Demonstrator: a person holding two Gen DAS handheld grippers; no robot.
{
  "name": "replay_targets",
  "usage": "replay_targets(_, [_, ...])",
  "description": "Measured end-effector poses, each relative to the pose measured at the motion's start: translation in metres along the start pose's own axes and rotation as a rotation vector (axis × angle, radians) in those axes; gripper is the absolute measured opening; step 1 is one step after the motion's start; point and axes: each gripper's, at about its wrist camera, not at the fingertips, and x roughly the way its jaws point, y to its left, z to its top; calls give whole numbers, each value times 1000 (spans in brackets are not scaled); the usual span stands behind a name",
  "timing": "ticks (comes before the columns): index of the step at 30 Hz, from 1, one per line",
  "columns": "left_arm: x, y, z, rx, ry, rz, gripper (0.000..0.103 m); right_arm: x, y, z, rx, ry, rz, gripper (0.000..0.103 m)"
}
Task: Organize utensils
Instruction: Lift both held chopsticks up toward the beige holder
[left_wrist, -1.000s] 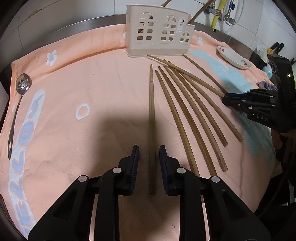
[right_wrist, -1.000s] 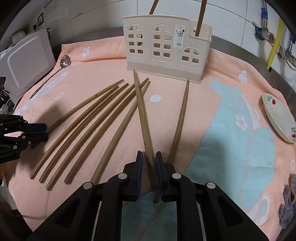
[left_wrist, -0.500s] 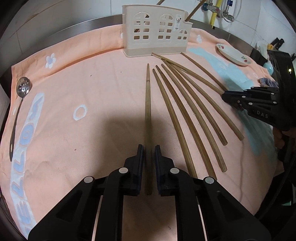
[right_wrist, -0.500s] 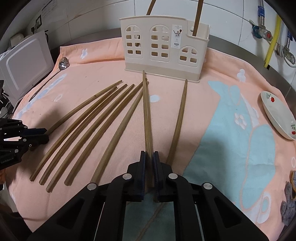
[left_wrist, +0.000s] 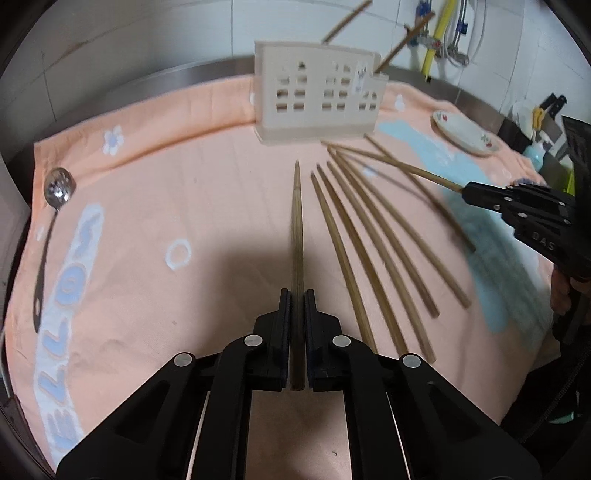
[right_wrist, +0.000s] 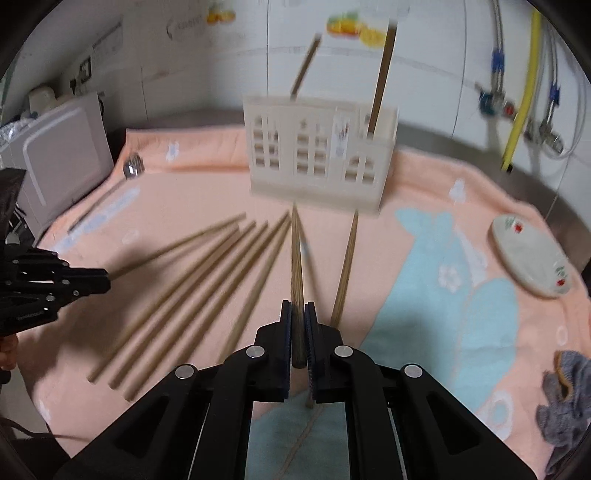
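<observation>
Left tongs (left_wrist: 297, 295): jaws closed on a single wooden chopstick (left_wrist: 296, 229), which ran straight ahead toward the utensil caddy.
Right tongs (right_wrist: 298, 308): jaws closed on another wooden chopstick (right_wrist: 296, 254); its tip pointed at the caddy base and the stick looked raised off the cloth.
Loose chopsticks (left_wrist: 369, 251): a fan of wooden sticks lay on the towel between the two tongs, tips converging near the caddy.
Utensil caddy (left_wrist: 317, 94): cream plastic with window cut-outs, stood upright at the far edge of the towel; two chopsticks already leaned out of it.
Towel (left_wrist: 192, 177): peach with pale blue patterns, covering the counter.
Slotted spoon (left_wrist: 55, 206): lay at the towel's left edge.
Small dish (right_wrist: 532, 254): white, fruit-printed, at the right edge.
</observation>
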Motion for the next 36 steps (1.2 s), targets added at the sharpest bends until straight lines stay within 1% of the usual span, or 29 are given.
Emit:
replay_targets(4, [-15,2,15,2,-52,4,6,-26,5,20,-4,-103,-6,7])
replay_targets(7, [-26,4,29,-2,-95,2,6,-40,8,36,-5,-162,-2,7])
replay_targets(10, [-35,7,44,-7,-134,-2,6,-48,12,50,-16,-199,-1,7])
replay_targets(16, [-45,9,70,-17,-191,-18,6,-53,13,66,-21,-231,-1,7])
replay_targets(26, [-68,-3,120,43,-274,-13,6,-76,9,95,-35,-313,-35,7])
replay_targets(32, [-93,-12,153,76,-350,-15,6,-99,7,107,-48,-378,-90,7])
replay_targets(36, [-113,-19,171,102,-413,-14,6,-116,10,108,-67,-427,-151,7])
